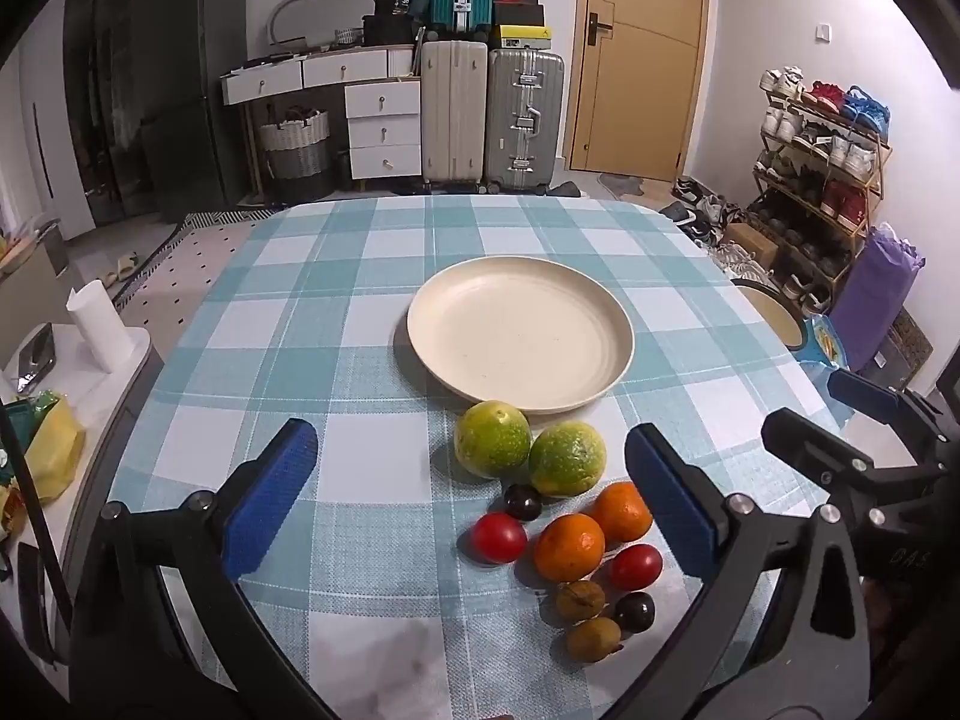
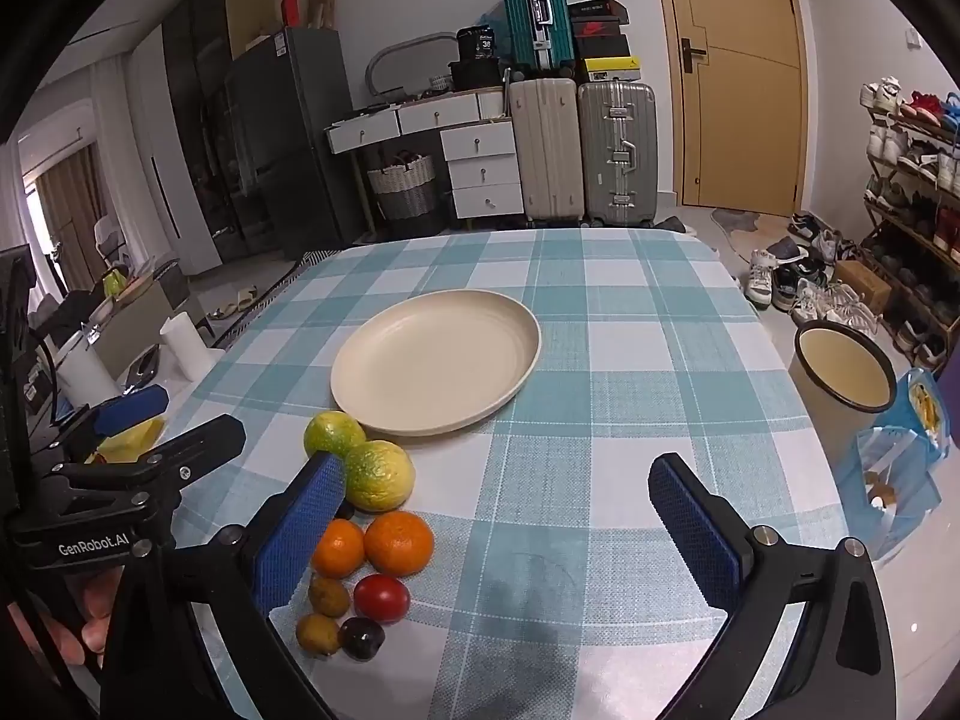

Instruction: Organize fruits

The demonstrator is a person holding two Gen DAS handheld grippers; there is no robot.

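Observation:
An empty cream plate (image 1: pixel 519 333) sits mid-table; it also shows in the right wrist view (image 2: pixel 435 362). Just in front of it lie two green-yellow citrus fruits (image 1: pixel 492 438) (image 2: pixel 379 475), two oranges (image 1: pixel 569 546) (image 2: pixel 398 542), red tomatoes (image 1: pixel 498 536) (image 2: pixel 381 597), dark plums (image 1: pixel 522 501) (image 2: pixel 361 638) and small brown fruits (image 1: pixel 579 600) (image 2: pixel 329 595). My left gripper (image 1: pixel 474 498) is open and empty, hovering over the fruit pile. My right gripper (image 2: pixel 498 531) is open and empty, to the right of the pile; it also shows in the left wrist view (image 1: pixel 840 420).
The table has a blue-white checked cloth (image 2: pixel 630 360). A cream bin (image 2: pixel 843 375) and a blue bag (image 2: pixel 900 468) stand off the right edge. A white side table with a paper roll (image 1: pixel 99 324) stands off the left edge.

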